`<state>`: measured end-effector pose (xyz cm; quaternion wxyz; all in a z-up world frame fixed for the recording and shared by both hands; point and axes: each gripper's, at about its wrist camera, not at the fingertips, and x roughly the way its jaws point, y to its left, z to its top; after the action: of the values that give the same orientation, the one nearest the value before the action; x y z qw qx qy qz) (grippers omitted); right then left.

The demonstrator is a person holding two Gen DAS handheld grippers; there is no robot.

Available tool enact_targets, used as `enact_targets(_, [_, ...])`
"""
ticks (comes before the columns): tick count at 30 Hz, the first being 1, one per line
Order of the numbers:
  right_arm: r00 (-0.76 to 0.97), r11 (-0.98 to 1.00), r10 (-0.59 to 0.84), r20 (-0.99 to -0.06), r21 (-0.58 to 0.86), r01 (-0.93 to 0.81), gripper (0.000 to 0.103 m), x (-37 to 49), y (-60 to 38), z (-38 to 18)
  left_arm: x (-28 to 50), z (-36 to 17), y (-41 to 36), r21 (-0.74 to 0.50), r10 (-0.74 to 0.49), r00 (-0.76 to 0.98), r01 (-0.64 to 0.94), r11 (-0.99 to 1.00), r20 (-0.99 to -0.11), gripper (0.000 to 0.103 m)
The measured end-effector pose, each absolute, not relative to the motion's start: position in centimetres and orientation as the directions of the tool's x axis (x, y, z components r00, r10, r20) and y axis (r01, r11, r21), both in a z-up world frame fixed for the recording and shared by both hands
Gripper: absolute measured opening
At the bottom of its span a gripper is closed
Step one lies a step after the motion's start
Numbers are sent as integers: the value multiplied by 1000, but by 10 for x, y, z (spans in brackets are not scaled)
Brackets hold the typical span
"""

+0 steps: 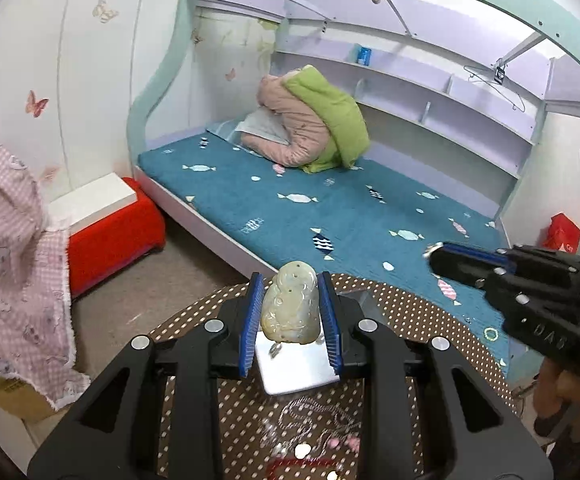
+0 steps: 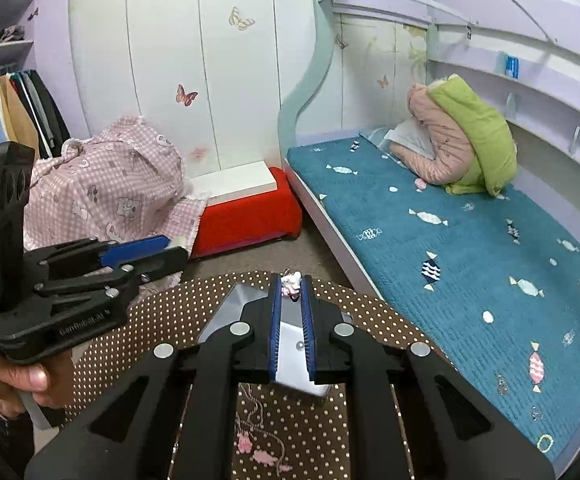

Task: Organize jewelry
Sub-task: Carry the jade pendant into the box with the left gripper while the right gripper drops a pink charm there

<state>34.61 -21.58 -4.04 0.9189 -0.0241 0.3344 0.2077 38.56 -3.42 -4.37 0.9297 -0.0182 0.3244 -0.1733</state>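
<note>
left claw (image 1: pixel 290 312) narrowly parted, blue pads clamped on a pale jade pendant (image 1: pixel 290 306), lifted clear above the round polka-dot bench (image 1: pixel 193 320). pendant stands upright between the pads, long axis running along the fingers, drilled narrow end pointing away toward the bed (image 1: pixel 330 208). right claw (image 2: pixel 291 312) nearly closed, pinching a small pink-and-white charm (image 2: pixel 292 282) at its tips, with what looks like a thin chain at its top; charm's axis can't tell, too small. both claws held side by side over the bench, apart, not touching. under them a shiny silver tray (image 2: pixel 290 344) lies on the bench, near its far edge. loose chain necklace with pink charms (image 2: pixel 257 448) lies on the bench nearer in. bench's far rim sits close to the bed's side; strip of bare floor (image 2: pixel 257 258) to the left, red stool (image 2: pixel 245 216) and pink checked cloth (image 2: pixel 105 188) beyond.
</note>
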Motion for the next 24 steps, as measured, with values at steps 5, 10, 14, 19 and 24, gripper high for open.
enact_targets(5, [652, 917, 352, -672, 109, -383, 9, 368, -214, -59, 414, -53, -50, -166, -341, 692, 309, 937, -637, 28])
enact_targets(10, [608, 923, 339, -718, 127, -364, 9, 380, -214, -83, 430, -74, -58, -167, -332, 652, 304, 938, -682, 28])
enact_targets(14, [572, 926, 330, -751, 141, -349, 10, 387, -213, -99, 438, -94, -62, -172, -327, 612, 300, 938, -720, 28])
enact_targets(19, [561, 932, 323, -762, 151, -330, 12, 390, -215, -106, 440, -107, -55, -176, -314, 599, 279, 944, -736, 37])
enact_targets(24, [579, 937, 319, -750, 158, -311, 34, 387, -217, -101, 433, -102, -47, -154, -284, 631, 254, 955, -722, 76])
